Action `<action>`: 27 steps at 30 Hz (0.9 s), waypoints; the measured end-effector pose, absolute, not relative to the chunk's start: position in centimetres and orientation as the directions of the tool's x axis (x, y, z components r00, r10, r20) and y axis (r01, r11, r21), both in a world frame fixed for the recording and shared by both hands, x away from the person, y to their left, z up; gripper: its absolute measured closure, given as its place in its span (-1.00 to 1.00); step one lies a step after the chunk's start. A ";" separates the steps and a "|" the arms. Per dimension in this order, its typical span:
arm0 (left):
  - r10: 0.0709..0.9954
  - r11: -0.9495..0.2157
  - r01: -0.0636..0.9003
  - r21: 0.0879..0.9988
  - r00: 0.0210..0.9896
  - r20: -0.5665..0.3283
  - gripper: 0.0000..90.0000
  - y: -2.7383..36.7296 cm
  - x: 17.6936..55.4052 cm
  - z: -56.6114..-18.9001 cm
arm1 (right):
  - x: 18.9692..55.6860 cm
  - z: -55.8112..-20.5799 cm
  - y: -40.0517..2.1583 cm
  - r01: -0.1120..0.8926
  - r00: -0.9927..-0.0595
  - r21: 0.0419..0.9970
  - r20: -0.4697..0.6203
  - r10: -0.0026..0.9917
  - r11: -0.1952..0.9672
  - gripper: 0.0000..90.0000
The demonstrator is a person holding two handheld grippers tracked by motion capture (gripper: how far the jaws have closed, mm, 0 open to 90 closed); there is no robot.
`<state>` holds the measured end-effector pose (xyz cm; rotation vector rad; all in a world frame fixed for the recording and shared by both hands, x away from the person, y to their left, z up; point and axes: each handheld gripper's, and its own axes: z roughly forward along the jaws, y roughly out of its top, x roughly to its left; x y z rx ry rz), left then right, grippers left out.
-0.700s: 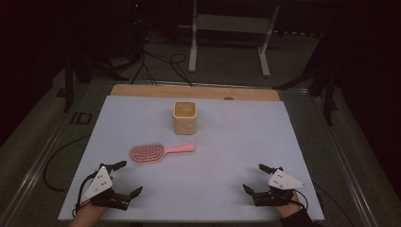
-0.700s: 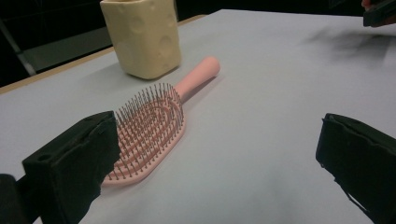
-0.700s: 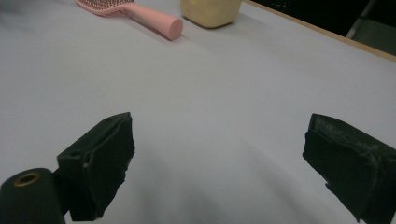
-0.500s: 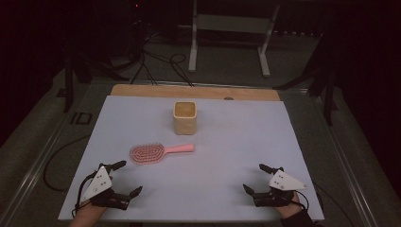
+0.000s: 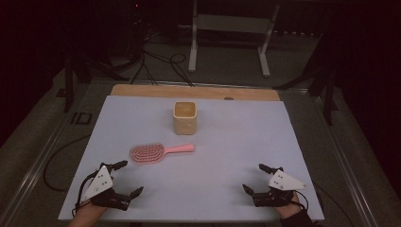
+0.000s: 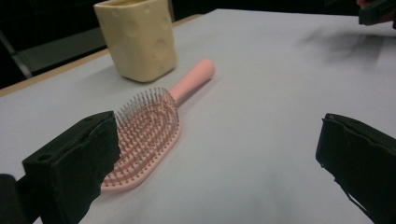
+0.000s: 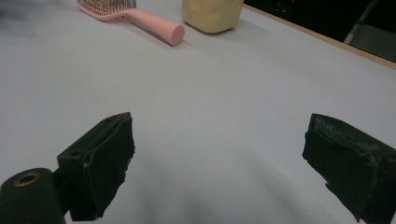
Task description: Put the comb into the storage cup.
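A: Where is the pink hairbrush (image 5: 158,152)?

B: It lies flat near the middle of the desk (image 5: 227,142), bristles up, handle toward the right edge. The yellow cup (image 5: 185,117) stands just behind it, apart, perhaps to receive it.

A: And the claws?

B: The left claw (image 5: 124,178) rests at the near left corner, jaws wide apart and empty, facing the brush. The right claw (image 5: 259,178) waits by the near right corner, also wide open, holding nothing. Nothing blocks the way.

hairbrush (image 5: 156,152): pink, seen all over
cup (image 5: 185,117): pale yellow, dimpled
surface (image 5: 227,142): light grey
tool jaws: black
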<state>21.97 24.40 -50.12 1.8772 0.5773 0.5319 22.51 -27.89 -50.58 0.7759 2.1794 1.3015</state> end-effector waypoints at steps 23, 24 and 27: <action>0.542 -0.367 0.123 0.922 0.834 0.104 -1.00 22.9 22.1 -46.8 | 22.4 -50.4 -28.1 0.221 -0.707 0.905 -0.107 0.699 0.362 -0.81; 0.538 -0.374 0.114 0.921 0.835 0.115 -1.00 22.7 22.0 -46.5 | 22.4 -50.3 -28.1 0.220 -0.708 0.906 -0.107 0.698 0.362 -0.81; 0.531 -0.378 0.104 0.920 0.839 0.123 -1.00 22.5 22.2 -45.8 | 22.4 -50.3 -28.1 0.221 -0.706 0.906 -0.106 0.700 0.360 -0.81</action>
